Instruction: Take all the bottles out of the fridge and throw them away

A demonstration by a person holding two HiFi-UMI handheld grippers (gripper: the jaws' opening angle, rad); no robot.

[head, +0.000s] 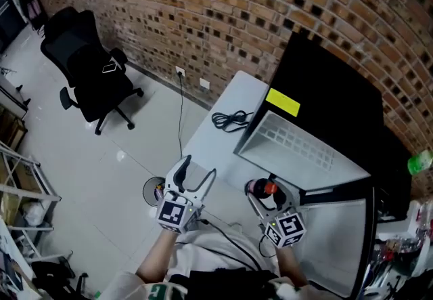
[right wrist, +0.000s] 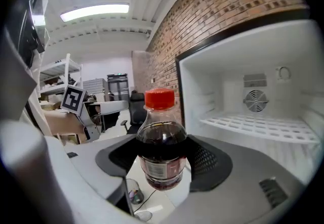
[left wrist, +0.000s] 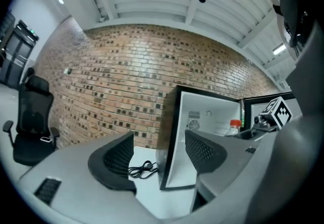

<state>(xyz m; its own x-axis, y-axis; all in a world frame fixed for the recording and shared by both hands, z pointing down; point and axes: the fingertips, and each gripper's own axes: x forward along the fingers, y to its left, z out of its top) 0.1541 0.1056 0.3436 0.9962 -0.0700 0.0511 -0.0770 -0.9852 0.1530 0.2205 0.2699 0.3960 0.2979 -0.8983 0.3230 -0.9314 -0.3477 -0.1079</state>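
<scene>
My right gripper is shut on a small clear bottle of dark drink with a red cap, held upright in front of the open fridge. The fridge's white inside shows a wire shelf with no bottle in sight. In the head view the bottle sits in the right gripper just outside the black fridge. My left gripper hangs to the left over the table edge, open with nothing between its fingers. The left gripper view shows the fridge and the bottle's cap.
A round bin stands on the floor below the left gripper; it also shows under the bottle as a bin. The fridge door hangs open at right. A black cable lies on the white table. An office chair stands far left.
</scene>
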